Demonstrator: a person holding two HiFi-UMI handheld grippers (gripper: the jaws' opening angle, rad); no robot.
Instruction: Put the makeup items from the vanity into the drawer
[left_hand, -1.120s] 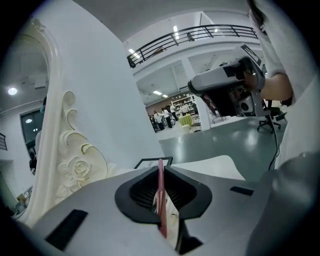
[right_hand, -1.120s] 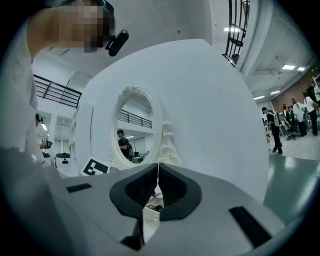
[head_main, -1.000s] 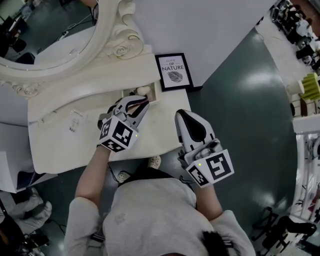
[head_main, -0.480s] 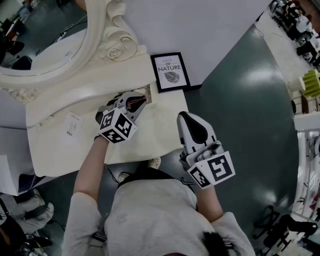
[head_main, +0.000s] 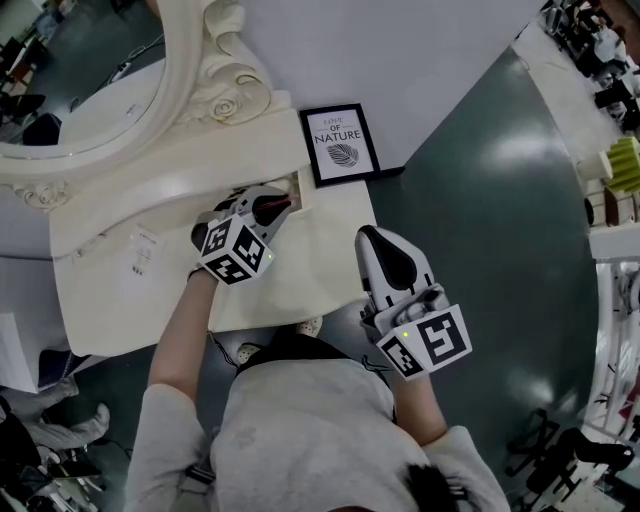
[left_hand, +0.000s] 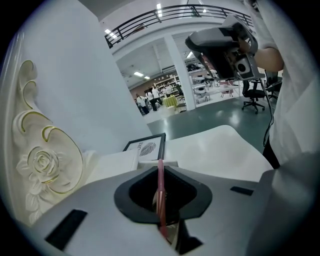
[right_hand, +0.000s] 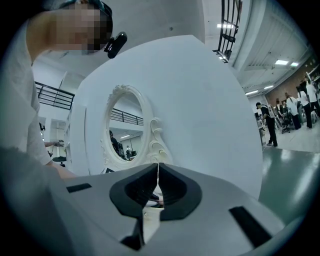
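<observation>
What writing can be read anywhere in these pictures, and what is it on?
"OF NATURE": on the black-framed print by the wall; the line above it is too small to read.
Small label on the vanity: print too small to read.

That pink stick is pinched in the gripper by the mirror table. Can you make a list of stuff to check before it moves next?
1. Pink stick pinched between the left gripper's jaws: ok.
2. Left gripper's tip at the drawer, beside the framed picture: ok.
3. Room inside the drawer for the stick: cannot tell, the gripper covers it.
4. Right gripper shut with nothing in it: ok.
5. Right gripper kept away from the drawer, at the vanity's right edge: ok.
</observation>
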